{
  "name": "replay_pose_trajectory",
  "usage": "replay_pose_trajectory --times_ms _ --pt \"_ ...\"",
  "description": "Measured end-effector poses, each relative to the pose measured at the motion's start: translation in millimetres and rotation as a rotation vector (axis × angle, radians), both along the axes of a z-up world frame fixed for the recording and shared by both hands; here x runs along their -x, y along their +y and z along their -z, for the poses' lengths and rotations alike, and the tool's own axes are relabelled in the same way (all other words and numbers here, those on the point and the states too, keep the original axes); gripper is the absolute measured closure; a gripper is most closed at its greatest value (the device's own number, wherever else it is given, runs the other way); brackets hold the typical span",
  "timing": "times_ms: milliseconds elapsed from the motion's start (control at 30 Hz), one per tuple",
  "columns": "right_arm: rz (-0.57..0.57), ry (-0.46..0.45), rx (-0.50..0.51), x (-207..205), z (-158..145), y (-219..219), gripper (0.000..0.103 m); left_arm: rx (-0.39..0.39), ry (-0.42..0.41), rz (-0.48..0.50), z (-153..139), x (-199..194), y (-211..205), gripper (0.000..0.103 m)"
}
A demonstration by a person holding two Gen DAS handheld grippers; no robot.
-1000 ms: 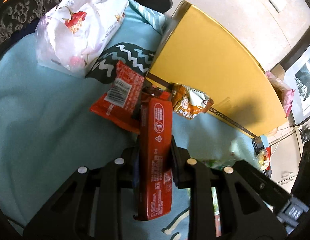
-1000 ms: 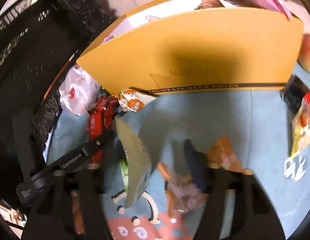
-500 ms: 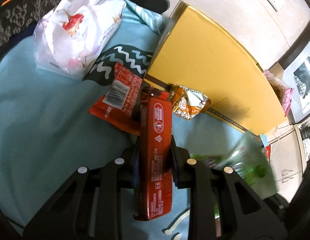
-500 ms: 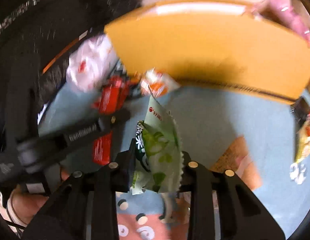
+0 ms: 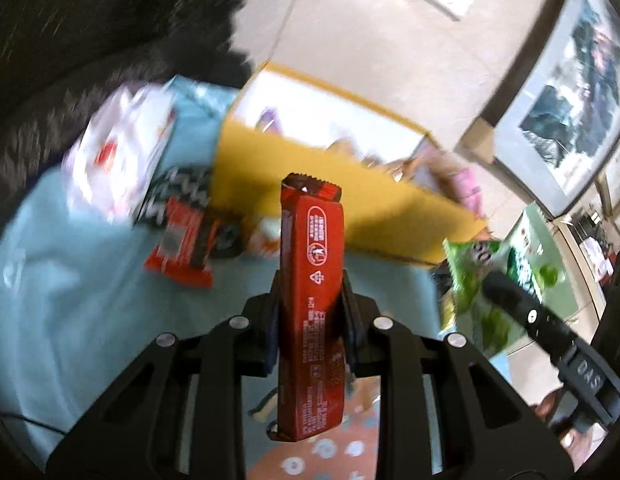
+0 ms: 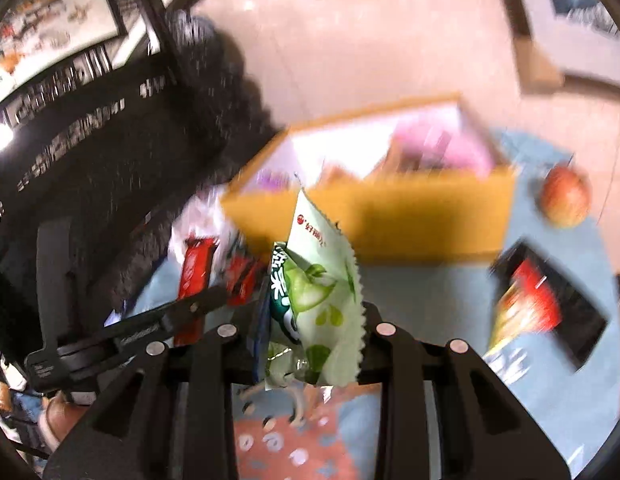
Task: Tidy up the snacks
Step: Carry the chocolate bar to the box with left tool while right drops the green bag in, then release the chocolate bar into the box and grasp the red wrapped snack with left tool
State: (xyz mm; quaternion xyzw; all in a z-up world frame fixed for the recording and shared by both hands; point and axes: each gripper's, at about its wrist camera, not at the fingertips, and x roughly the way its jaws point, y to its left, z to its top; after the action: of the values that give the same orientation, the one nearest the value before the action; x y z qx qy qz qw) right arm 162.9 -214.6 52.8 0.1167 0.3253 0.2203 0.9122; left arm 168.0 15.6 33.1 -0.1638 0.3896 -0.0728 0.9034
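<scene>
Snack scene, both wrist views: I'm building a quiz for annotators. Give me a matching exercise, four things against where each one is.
Things:
1. red bar
2. green packet
3. apple
4. pink packet

Places:
A. inside the yellow box
B. clamped in the right gripper
C. clamped in the left gripper
D. on the blue cloth, right of the box

Pairs: 1-C, 2-B, 3-D, 4-A

Red bar (image 5: 311,280), green-white pkt (image 6: 315,300), yellow box (image 6: 409,220), lt-blue cloth (image 5: 70,300).
</scene>
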Motion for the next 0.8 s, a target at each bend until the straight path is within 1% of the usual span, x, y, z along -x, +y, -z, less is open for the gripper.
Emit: replay_pose_trajectory --times_ms 33,100,167,233,333,367,400,433,467,500,567,600,633,700,733,767,800 --pt "0.017 -0.027 -0.002 -4 -10 -7 0.072 -0.012 -0.018 0.006 -15 -6 -6 0.078" --pt "0.045 -0.065 -0.006 -16 -24 -17 0.071 -0.024 -0.048 0.015 -35 -17 -13 0.078" --pt "0.077 -0.107 0.025 -35 -36 -16 0.071 -0.045 -0.073 0.012 -54 -43 -22 0.078" --pt "0.103 -0.134 0.063 -53 -40 -12 0.070 -0.065 -0.070 -0.006 -62 -76 -25 0.078" --pt "0.141 -0.151 0.129 -89 -34 -4 0.069 -0.120 -0.036 -0.026 -55 -127 -35 0.078" --pt "0.156 -0.150 0.151 -101 -29 -1 0.065 -0.131 -0.026 -0.024 -51 -140 -37 0.078" --pt "0.169 -0.146 0.183 -118 -21 5 0.049 -0.144 -0.010 -0.026 -44 -153 -39 0.077" --pt "0.179 -0.139 0.210 -125 -16 7 0.040 -0.153 0.005 -0.030 -35 -163 -39 0.058" --pt "0.206 -0.130 0.264 -132 -10 12 0.034 -0.159 0.021 -0.044 -29 -167 -38 0.036" --pt "0.218 -0.132 0.293 -133 -9 12 0.034 -0.165 0.025 -0.071 -24 -166 -35 0.016" --pt "0.232 -0.184 0.300 -122 -10 9 0.033 -0.163 -0.029 -0.095 -25 -155 -29 0.014" --pt "0.242 -0.214 0.272 -112 -12 1 0.033 -0.173 -0.039 -0.086 -27 -149 -27 0.013" --pt "0.246 -0.222 0.251 -105 -13 -3 0.033 -0.182 -0.036 -0.079 -28 -147 -25 0.013" --pt "0.258 -0.224 0.177 -88 -18 -19 0.032 -0.182 -0.027 -0.075 -32 -141 -21 0.013" --pt "0.255 -0.215 0.129 -78 -20 -27 0.030 -0.177 -0.018 -0.076 -34 -136 -17 0.012" --pt "0.249 -0.206 0.102 -71 -22 -30 0.019 -0.171 -0.005 -0.077 -38 -128 -13 0.011" --pt "0.249 -0.204 0.070 -59 -24 -36 0.007 -0.164 0.000 -0.077 -41 -120 -8 0.009"
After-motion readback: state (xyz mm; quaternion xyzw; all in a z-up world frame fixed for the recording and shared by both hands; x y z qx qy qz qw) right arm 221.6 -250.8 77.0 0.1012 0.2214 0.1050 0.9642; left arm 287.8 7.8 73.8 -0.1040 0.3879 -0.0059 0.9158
